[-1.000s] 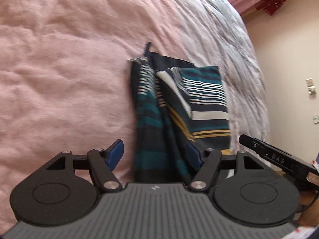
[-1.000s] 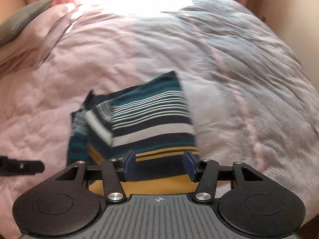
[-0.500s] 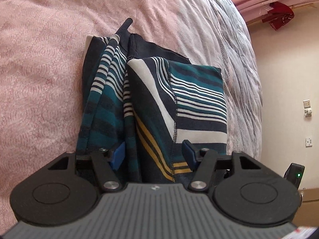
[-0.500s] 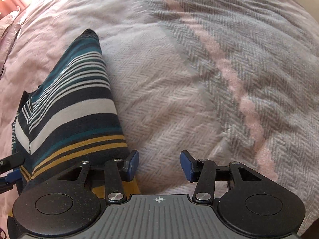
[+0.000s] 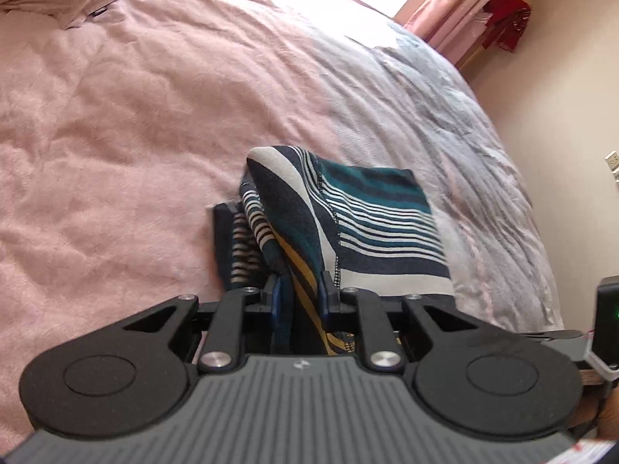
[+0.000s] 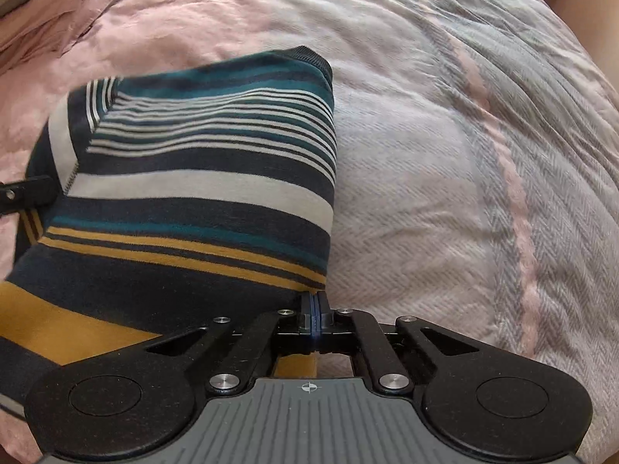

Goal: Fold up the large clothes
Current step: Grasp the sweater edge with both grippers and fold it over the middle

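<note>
Striped teal, navy, white and mustard knit garment [image 5: 371,208] lay folded on the pink bed [image 5: 135,123], ahead of both grippers; left gripper [image 5: 300,297] jaws clamped its folds, right gripper [image 6: 314,311] jaws pinched its corner edge.

Hidden and cut-off parts
The striped garment [image 6: 201,178] runs off the left edge; the right hand-held gripper [image 6: 314,315] covers its pinched corner
</note>
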`<state>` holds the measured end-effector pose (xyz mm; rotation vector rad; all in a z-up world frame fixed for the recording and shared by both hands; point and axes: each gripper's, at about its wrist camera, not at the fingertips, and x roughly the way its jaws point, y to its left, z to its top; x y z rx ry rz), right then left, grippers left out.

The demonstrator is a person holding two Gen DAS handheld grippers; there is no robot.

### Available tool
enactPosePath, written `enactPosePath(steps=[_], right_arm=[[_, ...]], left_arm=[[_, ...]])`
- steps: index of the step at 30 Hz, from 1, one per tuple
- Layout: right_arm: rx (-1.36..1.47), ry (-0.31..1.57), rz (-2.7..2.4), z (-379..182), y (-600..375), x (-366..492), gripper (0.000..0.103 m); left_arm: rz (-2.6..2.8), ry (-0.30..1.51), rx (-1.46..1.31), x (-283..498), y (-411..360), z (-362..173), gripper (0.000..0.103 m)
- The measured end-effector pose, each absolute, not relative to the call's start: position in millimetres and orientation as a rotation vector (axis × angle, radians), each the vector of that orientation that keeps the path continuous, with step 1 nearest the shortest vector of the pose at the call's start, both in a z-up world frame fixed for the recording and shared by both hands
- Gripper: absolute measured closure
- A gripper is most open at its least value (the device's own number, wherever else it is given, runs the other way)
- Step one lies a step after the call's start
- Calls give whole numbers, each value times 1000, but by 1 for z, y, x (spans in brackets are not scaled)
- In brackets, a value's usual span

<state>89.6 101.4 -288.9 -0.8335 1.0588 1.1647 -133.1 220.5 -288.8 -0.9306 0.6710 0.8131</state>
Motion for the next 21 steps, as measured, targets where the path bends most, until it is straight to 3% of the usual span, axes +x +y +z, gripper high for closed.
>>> enactPosePath(steps=[5, 7, 13, 21], right_arm=[[-873, 1002, 1198, -296, 106, 75, 103], [-848, 1019, 1176, -303, 109, 85, 103], [-674, 1131, 1132, -286, 112, 125, 103], [-411, 972, 1298, -275, 172, 159, 94]], left_arm=[[842, 663, -1033, -155, 225, -329, 87], [843, 652, -1053, -154, 226, -335, 80], [829, 632, -1063, -166, 239, -321, 75], [831, 651, -890, -134, 290, -318, 74]])
